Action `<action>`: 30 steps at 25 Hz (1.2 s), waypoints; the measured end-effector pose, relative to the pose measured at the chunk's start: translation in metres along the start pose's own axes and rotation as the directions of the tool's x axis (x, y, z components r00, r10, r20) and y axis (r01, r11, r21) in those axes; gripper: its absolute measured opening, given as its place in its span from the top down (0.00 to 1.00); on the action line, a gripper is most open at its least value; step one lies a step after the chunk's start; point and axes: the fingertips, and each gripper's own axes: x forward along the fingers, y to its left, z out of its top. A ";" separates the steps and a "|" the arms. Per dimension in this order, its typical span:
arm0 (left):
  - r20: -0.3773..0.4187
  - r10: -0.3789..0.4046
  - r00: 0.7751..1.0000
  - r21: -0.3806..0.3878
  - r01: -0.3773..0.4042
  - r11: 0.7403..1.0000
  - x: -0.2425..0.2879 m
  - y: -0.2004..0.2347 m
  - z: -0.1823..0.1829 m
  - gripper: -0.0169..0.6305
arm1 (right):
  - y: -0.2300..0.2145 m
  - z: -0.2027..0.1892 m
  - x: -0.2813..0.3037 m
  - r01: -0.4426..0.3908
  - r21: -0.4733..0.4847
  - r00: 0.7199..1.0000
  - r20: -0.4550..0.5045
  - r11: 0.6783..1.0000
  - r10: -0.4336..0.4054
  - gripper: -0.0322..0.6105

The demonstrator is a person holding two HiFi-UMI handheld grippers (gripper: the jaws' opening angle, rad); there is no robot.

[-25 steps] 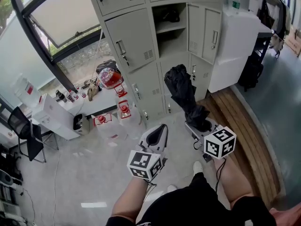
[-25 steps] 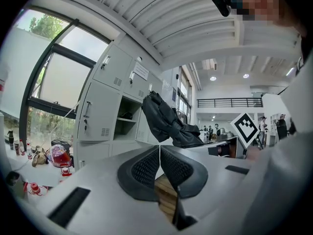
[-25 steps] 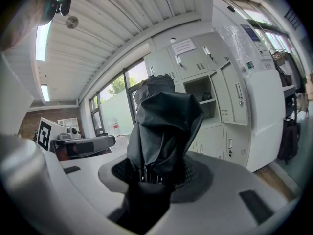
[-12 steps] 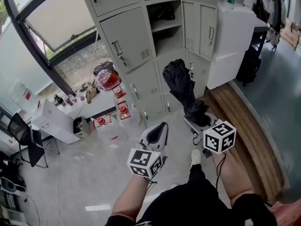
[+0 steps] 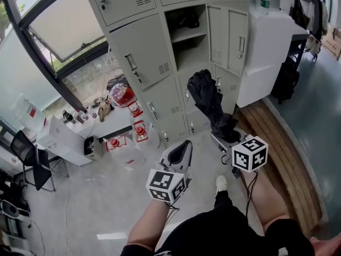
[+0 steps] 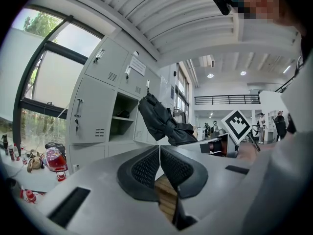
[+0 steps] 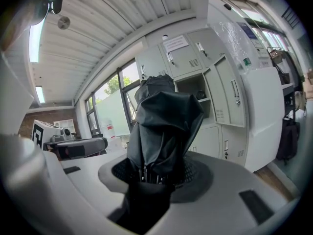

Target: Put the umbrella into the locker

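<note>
Clearly short of the open locker (image 5: 193,33), right tongs (image 7: 156,171) clamp the umbrella (image 7: 164,126).

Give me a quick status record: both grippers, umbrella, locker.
left gripper: jaws together, nothing between them
right gripper: closed on the umbrella
umbrella: black, folded, sticks out ahead of the jaws toward the lockers
locker: one compartment stands open, shelf inside
task: umbrella not yet in the locker
</note>
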 end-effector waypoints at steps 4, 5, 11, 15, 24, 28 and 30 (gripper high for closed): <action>-0.016 0.008 1.000 -0.012 -0.008 1.000 0.027 0.015 -0.003 0.95 | -0.025 0.004 0.023 -0.008 0.002 1.000 -0.028 1.000 0.008 0.60; -0.020 0.009 1.000 -0.015 -0.010 1.000 0.037 0.020 -0.004 0.95 | -0.034 0.006 0.030 -0.008 0.001 0.999 -0.034 1.000 0.009 0.60; -0.034 0.019 0.999 -0.037 -0.021 0.999 0.089 0.035 -0.010 0.95 | -0.084 0.012 0.060 -0.001 -0.034 0.997 -0.076 0.999 -0.002 0.60; -0.044 0.022 0.999 -0.050 -0.024 0.998 0.121 0.046 -0.014 0.95 | -0.114 0.019 0.078 0.005 -0.045 0.995 -0.095 0.999 -0.009 0.60; -0.059 0.045 0.997 -0.048 -0.048 0.998 0.181 0.059 -0.009 0.95 | -0.168 0.033 0.112 0.001 -0.075 0.990 -0.138 0.997 -0.011 0.60; -0.062 0.063 0.996 -0.048 -0.066 0.997 0.206 0.060 -0.004 0.95 | -0.191 0.040 0.122 -0.009 -0.073 0.987 -0.158 0.997 -0.002 0.60; -0.067 0.071 0.995 -0.049 -0.074 0.996 0.219 0.061 -0.003 0.95 | -0.202 0.046 0.128 -0.017 -0.075 0.986 -0.164 0.997 0.004 0.60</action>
